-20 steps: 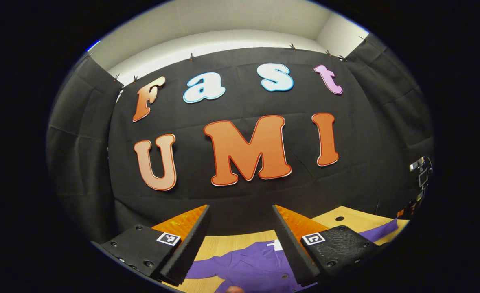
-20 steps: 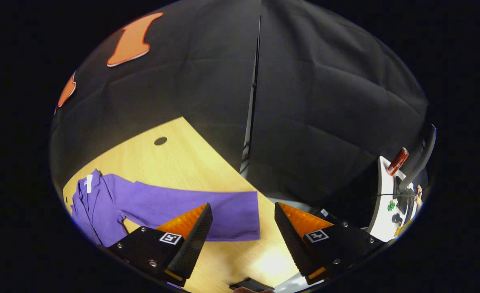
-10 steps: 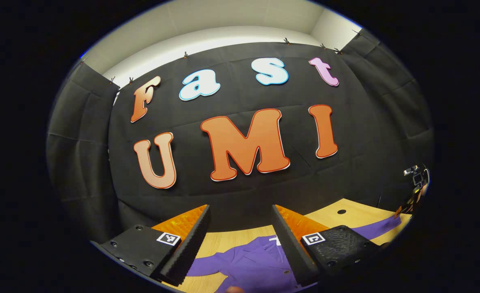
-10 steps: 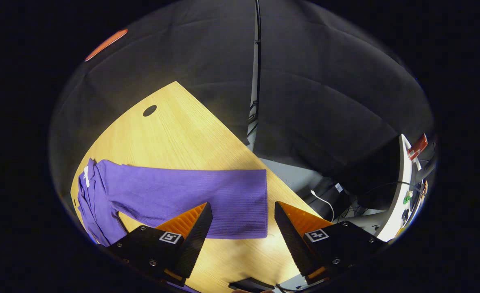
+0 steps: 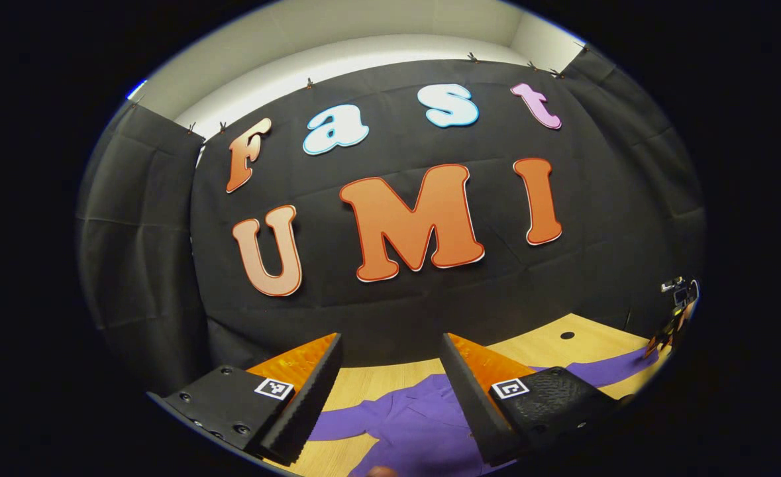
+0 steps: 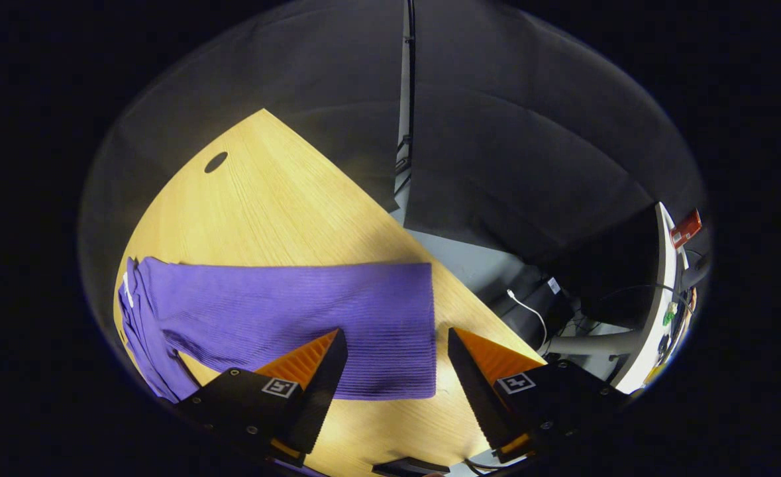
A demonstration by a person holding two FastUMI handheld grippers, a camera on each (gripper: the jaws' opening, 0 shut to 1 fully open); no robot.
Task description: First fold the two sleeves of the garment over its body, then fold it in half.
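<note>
Below my right gripper (image 6: pixel 390 391), jaws spread and empty, the purple garment's sleeve (image 6: pixel 311 318) lies flat on the wooden table (image 6: pixel 277 205) — long axis running 9 to 3 o'clock, cuff at 3. I'd pinch the cuff edge squarely, then carry it toward 9. My left gripper (image 5: pixel 387 397) hovers released over the garment's body (image 5: pixel 416 424).

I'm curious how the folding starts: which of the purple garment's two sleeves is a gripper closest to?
The sleeve stretched flat toward the table's corner: the open right gripper hovers over its cuff. The other sleeve lies below the left gripper.
</note>
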